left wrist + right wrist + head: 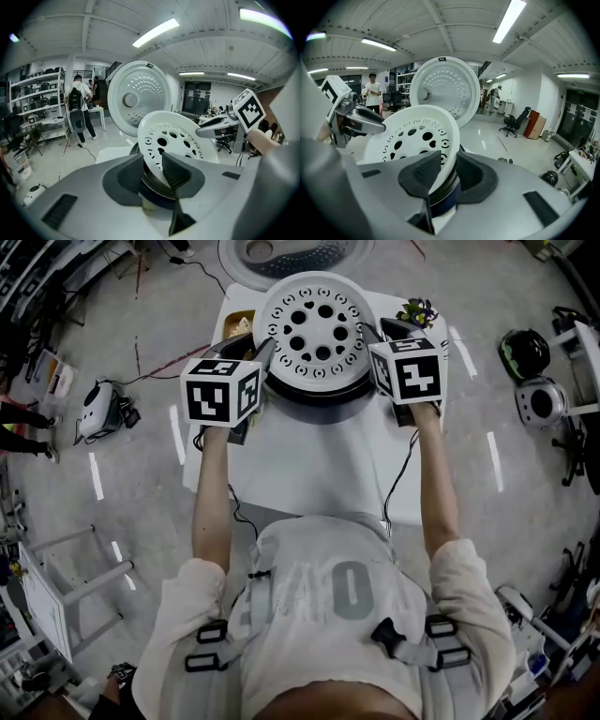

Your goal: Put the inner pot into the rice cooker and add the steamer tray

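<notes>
The white steamer tray [319, 329], round and full of holes, is held from both sides just above the rice cooker [319, 401]. My left gripper [258, 348] is shut on the tray's left rim [150, 154]. My right gripper [375, 338] is shut on the right rim [443, 159]. In both gripper views the tray [176, 138] [412, 133] stands tilted between the pads, with the cooker's dark rim [154, 194] right under it. The open lid [138, 96] [445, 89] stands upright behind. The tray hides the inside of the cooker, so I cannot see the inner pot.
The cooker stands at the far end of a white table [309, 474], with a small green toy [417, 310] and a yellowish item [239, 324] beside it. Other appliances [539, 401] lie on the floor to the right. A person [77, 108] stands far off by shelves.
</notes>
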`<state>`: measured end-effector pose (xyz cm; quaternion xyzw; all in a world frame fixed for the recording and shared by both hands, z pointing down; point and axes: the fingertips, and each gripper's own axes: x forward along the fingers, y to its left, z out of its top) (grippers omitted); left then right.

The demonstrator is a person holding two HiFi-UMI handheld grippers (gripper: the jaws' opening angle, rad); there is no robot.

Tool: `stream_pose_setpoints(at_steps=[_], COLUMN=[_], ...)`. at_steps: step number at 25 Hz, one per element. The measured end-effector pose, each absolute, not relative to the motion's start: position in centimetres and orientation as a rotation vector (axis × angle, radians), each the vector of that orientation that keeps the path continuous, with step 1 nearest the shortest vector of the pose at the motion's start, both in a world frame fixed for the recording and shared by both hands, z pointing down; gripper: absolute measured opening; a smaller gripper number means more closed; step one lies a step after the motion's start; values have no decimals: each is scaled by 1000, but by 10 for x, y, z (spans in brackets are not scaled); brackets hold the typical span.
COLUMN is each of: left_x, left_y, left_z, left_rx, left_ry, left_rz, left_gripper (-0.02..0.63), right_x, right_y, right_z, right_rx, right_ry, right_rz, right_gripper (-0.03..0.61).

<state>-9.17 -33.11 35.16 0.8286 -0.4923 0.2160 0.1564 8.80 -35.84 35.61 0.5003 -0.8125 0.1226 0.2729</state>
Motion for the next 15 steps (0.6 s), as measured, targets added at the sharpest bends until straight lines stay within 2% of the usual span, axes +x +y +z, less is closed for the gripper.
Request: stream_pose_setpoints(at_steps=[15], left_x=[-91], left_y=[-340], left_z=[383], left_rx=[2320], left_ry=[-1369], left_rz=[678], left_gripper=[124], right_x=[87], right_y=[-363], right_z=[384], right_rx=[1312], right_ry=[-2167], right_rz=[368], right_gripper=[120])
